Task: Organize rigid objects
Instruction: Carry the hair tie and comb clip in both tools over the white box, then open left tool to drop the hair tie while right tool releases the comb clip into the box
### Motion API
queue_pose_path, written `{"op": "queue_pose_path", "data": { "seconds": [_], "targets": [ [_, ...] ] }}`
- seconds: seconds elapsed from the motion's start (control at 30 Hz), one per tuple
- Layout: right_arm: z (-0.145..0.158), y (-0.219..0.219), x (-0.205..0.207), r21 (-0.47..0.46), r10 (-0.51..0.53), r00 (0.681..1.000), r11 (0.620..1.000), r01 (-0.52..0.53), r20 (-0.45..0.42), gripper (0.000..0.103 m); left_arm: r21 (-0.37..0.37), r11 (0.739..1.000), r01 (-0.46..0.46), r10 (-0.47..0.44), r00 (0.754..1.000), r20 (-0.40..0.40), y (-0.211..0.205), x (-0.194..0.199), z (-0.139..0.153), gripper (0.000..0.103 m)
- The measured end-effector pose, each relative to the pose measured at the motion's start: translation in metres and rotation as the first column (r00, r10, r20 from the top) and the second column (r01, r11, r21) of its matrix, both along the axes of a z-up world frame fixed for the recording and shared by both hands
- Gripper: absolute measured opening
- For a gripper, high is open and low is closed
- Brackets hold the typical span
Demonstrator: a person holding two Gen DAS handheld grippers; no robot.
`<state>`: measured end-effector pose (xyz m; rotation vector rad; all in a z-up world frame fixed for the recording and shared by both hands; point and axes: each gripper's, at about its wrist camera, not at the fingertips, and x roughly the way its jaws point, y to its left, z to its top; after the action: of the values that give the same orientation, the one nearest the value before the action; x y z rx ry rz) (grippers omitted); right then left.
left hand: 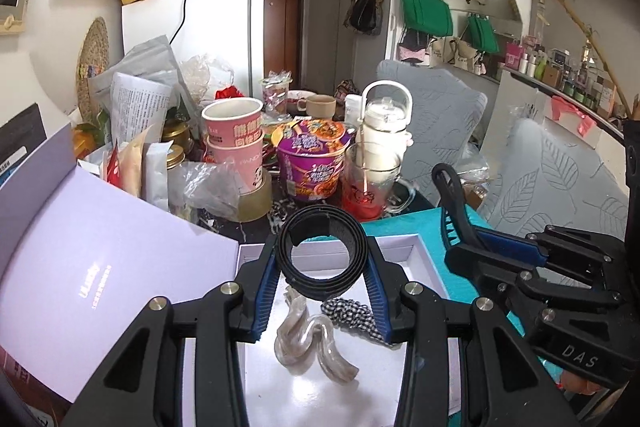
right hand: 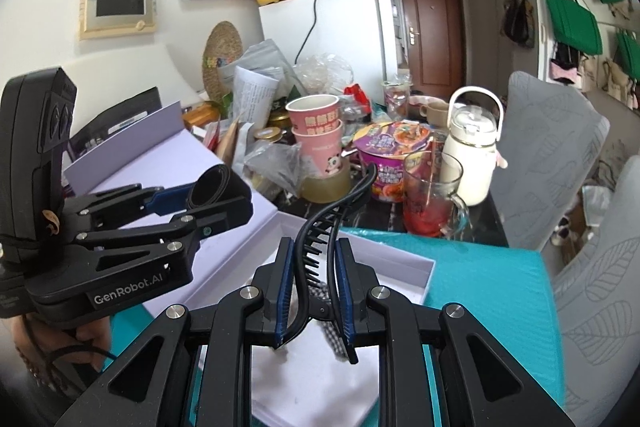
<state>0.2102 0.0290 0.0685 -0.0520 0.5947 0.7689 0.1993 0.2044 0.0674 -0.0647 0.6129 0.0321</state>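
Observation:
My left gripper (left hand: 322, 251) is shut on a black coiled band (left hand: 320, 247), a ring held upright between the blue pads over an open white box (left hand: 400, 251). In the box lie a clear twisted hair clip (left hand: 308, 339) and a black-and-white checked scrunchie (left hand: 352, 315). My right gripper (right hand: 314, 287) is shut on a black hair claw clip (right hand: 320, 239), whose teeth and curved arm rise above the pads over the same white box (right hand: 400, 267). The left gripper (right hand: 218, 193) with its black coiled band (right hand: 208, 189) shows at the left in the right wrist view. The right gripper (left hand: 472, 223) shows at the right in the left wrist view.
The box's lilac lid (left hand: 100, 267) stands open to the left. A teal mat (right hand: 480, 287) lies under the box. Behind stand a tape roll (left hand: 252, 199), pink paper cups (left hand: 234, 135), a purple noodle bowl (left hand: 312, 159), a glass mug (left hand: 370, 183) and a white bottle (left hand: 386, 123). Grey chairs (right hand: 552, 147) are at the right.

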Motion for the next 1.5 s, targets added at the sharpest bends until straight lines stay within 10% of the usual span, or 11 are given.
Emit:
{"op": "queue_pose_path", "data": {
  "seconds": [1.5],
  "targets": [
    [-0.110,0.032,0.059,-0.222,-0.036,0.967,0.975,-0.021,-0.252,0.020,0.015,0.999,0.031,-0.025,0.955,-0.296,-0.007,0.058,-0.107,0.040]
  ]
}}
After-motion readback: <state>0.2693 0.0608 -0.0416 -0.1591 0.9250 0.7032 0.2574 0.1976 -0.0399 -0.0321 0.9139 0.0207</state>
